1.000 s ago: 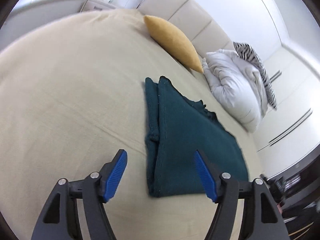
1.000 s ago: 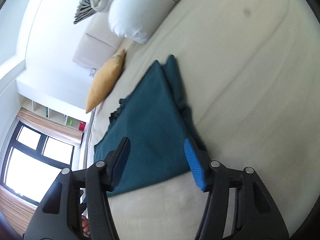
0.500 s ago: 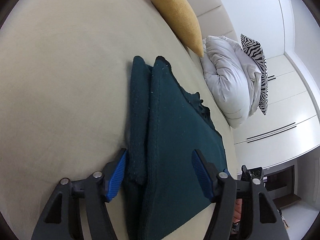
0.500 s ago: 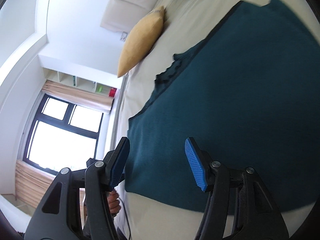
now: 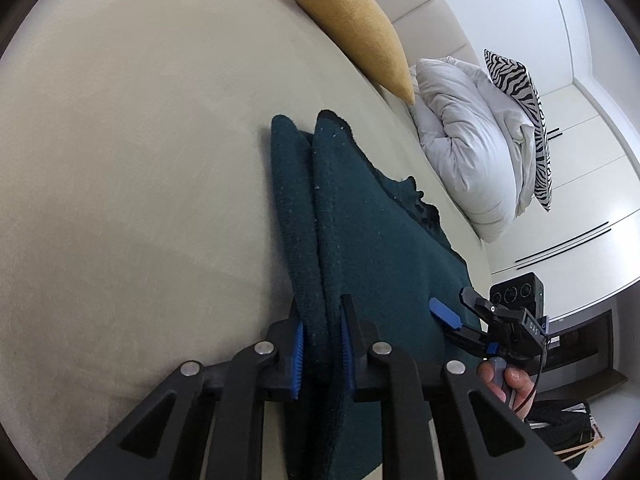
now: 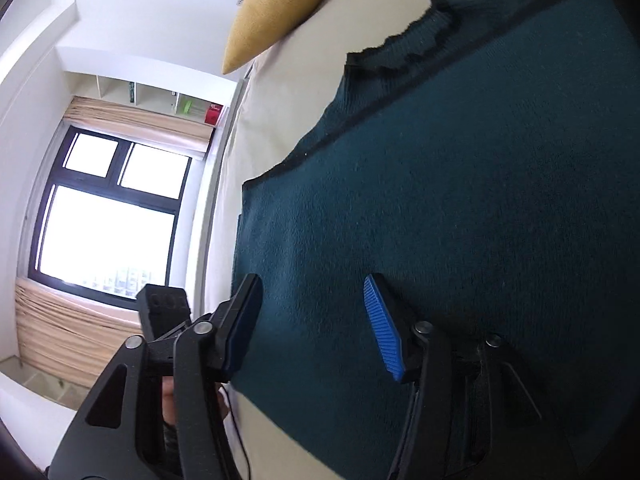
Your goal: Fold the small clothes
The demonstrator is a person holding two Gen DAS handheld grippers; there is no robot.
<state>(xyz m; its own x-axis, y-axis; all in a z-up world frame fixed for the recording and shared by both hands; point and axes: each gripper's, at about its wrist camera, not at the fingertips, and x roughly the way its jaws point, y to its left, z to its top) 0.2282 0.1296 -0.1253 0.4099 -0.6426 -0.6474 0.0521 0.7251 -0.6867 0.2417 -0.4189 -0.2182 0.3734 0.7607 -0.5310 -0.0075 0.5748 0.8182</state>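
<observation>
A dark teal knit garment (image 5: 360, 236) lies partly folded on the beige bed (image 5: 120, 160). It also fills the right wrist view (image 6: 460, 200). My left gripper (image 5: 320, 344) is shut on the garment's folded left edge near its near end. My right gripper (image 6: 316, 324) is open, low over the garment's near right corner, with its left finger at the cloth's edge. It also shows in the left wrist view (image 5: 456, 312), open beside the garment's right edge.
A mustard cushion (image 5: 352, 24), a white duvet (image 5: 472, 136) and a zebra-print pillow (image 5: 520, 96) lie along the headboard. A window (image 6: 108, 208) with beige blinds and a shelf (image 6: 160, 96) show beyond the bed. White wardrobes (image 5: 580, 184) stand to the right.
Both grippers have moved in close to the garment's near end. My left gripper has closed on the folded left edge. My right gripper stays open and has come down over the cloth.
</observation>
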